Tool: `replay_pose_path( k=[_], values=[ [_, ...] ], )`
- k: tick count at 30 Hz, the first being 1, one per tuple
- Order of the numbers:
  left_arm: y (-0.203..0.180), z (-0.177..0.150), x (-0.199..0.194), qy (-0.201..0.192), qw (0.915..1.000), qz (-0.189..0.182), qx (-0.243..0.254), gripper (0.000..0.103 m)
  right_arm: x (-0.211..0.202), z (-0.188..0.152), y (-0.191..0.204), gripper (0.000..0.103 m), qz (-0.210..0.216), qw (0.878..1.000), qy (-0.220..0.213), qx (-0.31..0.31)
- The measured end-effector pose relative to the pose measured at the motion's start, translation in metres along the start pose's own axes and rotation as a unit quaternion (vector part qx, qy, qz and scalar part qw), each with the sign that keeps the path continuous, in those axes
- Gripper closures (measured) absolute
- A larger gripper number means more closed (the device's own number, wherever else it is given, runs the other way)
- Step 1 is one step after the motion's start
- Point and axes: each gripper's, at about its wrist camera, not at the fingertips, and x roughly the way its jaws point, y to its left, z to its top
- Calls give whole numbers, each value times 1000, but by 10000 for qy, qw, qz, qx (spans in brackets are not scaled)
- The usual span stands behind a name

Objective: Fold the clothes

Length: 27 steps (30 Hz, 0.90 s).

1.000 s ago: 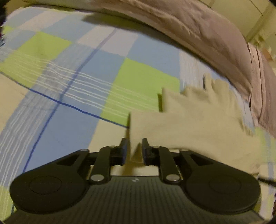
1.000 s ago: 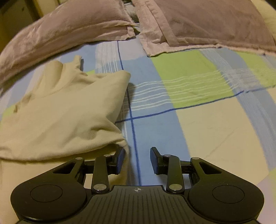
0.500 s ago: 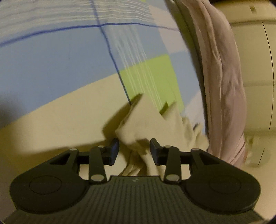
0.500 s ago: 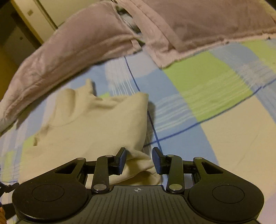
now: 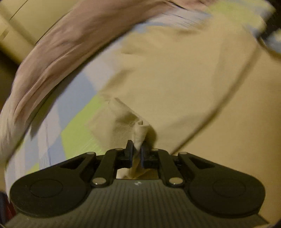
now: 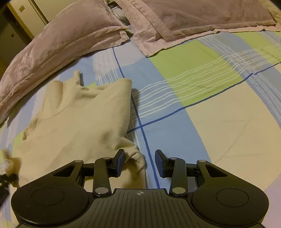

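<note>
1. Cream knit garment (image 6: 75, 122) lies rumpled on the bed, toward its left side near the pillow end, with one sleeve or hem bunched at the near edge.
2. Left gripper (image 5: 136, 149): fingers nearly closed, pinching a small fold of the cream garment (image 5: 175, 79) between the pads. This view is motion-blurred.
3. Right gripper (image 6: 139, 162): fingers spread wide, holding nothing. The left finger (image 6: 120, 162) touches the bunched edge of the garment; the right finger sits over bare sheet.
4. Surface: a checked bedsheet (image 6: 202, 79) in blue, green and cream blocks with white stripes and thin dark-blue lines.
5. Two mauve pillows lie side by side at the far edge of the bed, the left pillow (image 6: 61, 40) just beyond the garment and the right pillow (image 6: 193, 19) well apart from it.
6. Room: pale cabinet panels (image 6: 22, 10) stand beyond the left pillow; lighting is dim and yellowish.
</note>
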Motion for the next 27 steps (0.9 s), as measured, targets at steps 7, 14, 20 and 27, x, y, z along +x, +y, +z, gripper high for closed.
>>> replay_pose_path(
  k=[7,14,20,27],
  values=[
    [44,-13,-21,-245,9838,-1220,-1290,60,-2,3,1,65,13,9997,48,-226],
    [99,-20,-28,-738,9212,-1650,-3447,96,-18,11,15,65,-38,9982,-391,-448],
    [89,-6,31,-372,9243,-1180,-3611,95,-2,29,36,66,340,9929,-902,-699],
    [87,-7,25,-400,9298,-1048,-3505,94,45,38,45,65,171,9930,-569,-1018]
  ],
)
